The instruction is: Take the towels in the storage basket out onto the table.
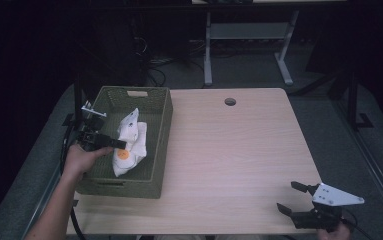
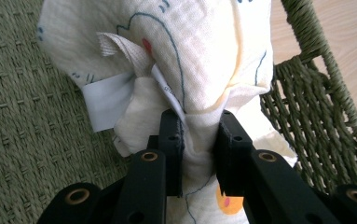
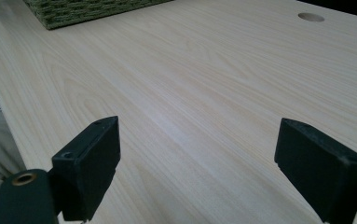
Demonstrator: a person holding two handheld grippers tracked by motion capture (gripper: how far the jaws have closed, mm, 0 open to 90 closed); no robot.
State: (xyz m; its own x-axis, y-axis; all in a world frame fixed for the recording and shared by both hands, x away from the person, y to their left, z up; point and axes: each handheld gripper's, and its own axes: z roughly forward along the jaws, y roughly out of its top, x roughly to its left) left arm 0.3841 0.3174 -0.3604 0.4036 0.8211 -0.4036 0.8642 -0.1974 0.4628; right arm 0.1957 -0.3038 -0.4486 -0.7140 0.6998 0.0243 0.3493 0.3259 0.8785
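Here the left gripper (image 2: 199,140) pinches the cream cloth (image 1: 129,142) inside the green basket (image 1: 161,145) at the tabletop's left edge; the right gripper (image 1: 295,198) waits open near the front right corner.

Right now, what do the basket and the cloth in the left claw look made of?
Basket: woven fibre or cord, matte olive green, plaited strands visible; possibly seagrass or paper rope. Cloth: soft cream textured cotton-like fabric, printed, with a sewn-in label.

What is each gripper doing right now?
Left gripper: shut on the cream printed cloth in the green woven basket.
Right gripper: open, holding nothing.
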